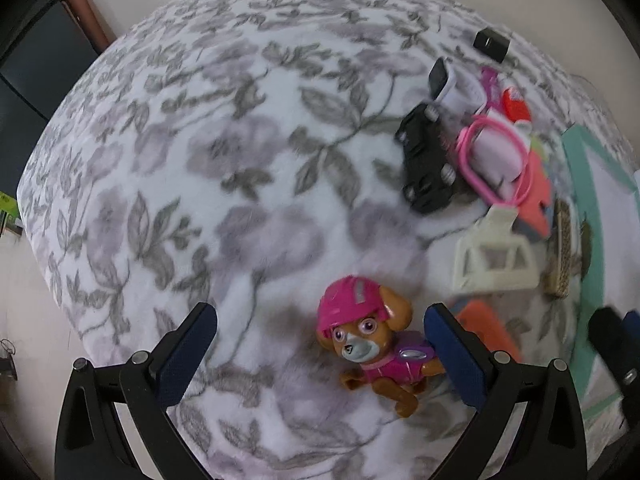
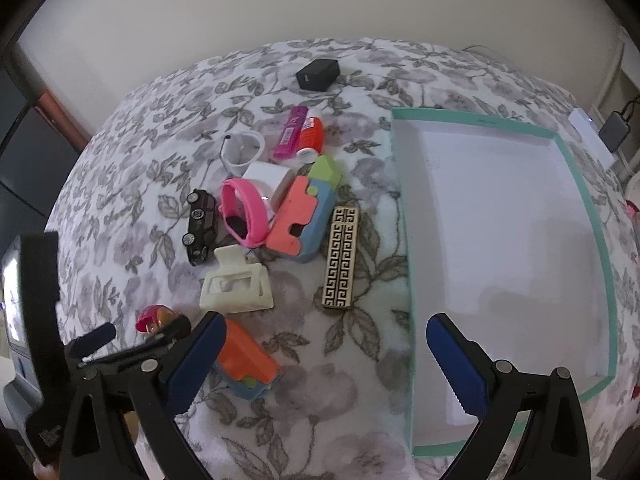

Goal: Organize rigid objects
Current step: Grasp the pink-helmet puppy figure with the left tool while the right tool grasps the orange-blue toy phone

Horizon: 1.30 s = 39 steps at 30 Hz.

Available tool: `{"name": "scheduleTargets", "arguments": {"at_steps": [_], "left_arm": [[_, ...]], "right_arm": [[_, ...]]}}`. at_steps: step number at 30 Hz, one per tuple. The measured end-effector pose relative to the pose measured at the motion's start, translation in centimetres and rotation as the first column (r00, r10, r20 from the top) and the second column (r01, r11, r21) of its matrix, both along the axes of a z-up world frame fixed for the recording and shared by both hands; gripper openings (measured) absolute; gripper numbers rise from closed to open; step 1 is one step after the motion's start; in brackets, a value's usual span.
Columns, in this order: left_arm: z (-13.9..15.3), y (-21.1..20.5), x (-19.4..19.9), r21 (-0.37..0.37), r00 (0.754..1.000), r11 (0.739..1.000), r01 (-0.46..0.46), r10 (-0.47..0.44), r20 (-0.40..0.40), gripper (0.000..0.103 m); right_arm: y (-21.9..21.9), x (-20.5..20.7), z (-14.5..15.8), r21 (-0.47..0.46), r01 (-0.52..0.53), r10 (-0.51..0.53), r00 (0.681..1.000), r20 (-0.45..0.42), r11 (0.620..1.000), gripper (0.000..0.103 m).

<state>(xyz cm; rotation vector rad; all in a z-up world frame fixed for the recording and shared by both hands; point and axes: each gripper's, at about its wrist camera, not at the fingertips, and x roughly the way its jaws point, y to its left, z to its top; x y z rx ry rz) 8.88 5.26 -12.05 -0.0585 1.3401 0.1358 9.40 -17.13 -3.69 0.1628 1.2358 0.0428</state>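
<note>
Toy pup figure (image 1: 370, 338) in a pink helmet is seen lying on the floral blanket (image 1: 200, 160), between the spread fingers of the left gripper (image 1: 320, 344), nearer the right-hand finger than the left and not yet contacted. Left gripper is judged to be lined up for a pick; both pads are wide apart and nothing is held. For a clean grasp, the gripper should be shifted slightly toward the figure so that the body is centred, then lowered until the pads flank the torso rather than the rounded helmet, which is judged likely to slip. Soft bedding is expected to give under pressure, so closure should be made slowly. Right gripper (image 2: 322, 352) is likewise fully open and empty, hovering over the blanket at the near edge of the teal-rimmed box (image 2: 600, 240), whose white interior is empty. Remaining clutter is noted to the left of the box: a black toy car (image 2: 199, 225), a cream hair clip (image 2: 236, 284), a pink watch (image 2: 244, 216), a patterned bar (image 2: 340, 258) and an orange block toy (image 2: 248, 360).
</note>
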Motion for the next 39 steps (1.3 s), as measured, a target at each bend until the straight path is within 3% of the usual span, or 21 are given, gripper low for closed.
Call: {"name": "scheduleTargets", "arguments": {"at_steps": [4,7,12,22,30,35,39], "left_arm": [[-0.6,0.6,-0.8,-0.009,1.000,1.000,-0.001,0.001,-0.009,0.103],[-0.6,1.5,-1.2,0.017,1.000,0.999,-0.030,0.029,0.007,0.102],[-0.5,3.6,-1.6,-0.022,0.998,0.997,-0.068,0.069,0.012,0.090],[-0.3,7.8,-1.2,-0.050,0.994,0.993,-0.110,0.111,0.007,0.078],[-0.7,5.1,-1.9,-0.028,0.997,0.996,-0.082,0.083,0.009,0.067],[-0.4,3.9,-1.8,-0.001,0.997,0.997,-0.077,0.077,0.001,0.066],[-0.3,3.1,-1.7,0.007,0.997,0.997,-0.081,0.081,0.006,0.066]], "right_arm": [[0.3,0.0,-0.2,0.010,-0.021,0.021,1.000,-0.004,1.000,0.101],[0.7,0.0,-0.7,0.033,-0.045,0.046,0.999,-0.020,0.998,0.095],[2.5,-0.4,-1.6,0.045,-0.126,0.128,0.991,-0.047,0.991,0.090],[6.7,-1.4,-3.3,0.003,-0.313,0.312,0.947,-0.076,0.950,0.080],[8.6,-1.5,-5.4,-0.062,-0.386,0.376,0.918,-0.126,0.921,0.067],[9.4,-1.4,-6.2,-0.114,-0.410,0.395,0.909,-0.131,0.905,0.065],[9.4,-1.6,-6.2,-0.101,-0.399,0.387,0.914,-0.122,0.911,0.062]]}}
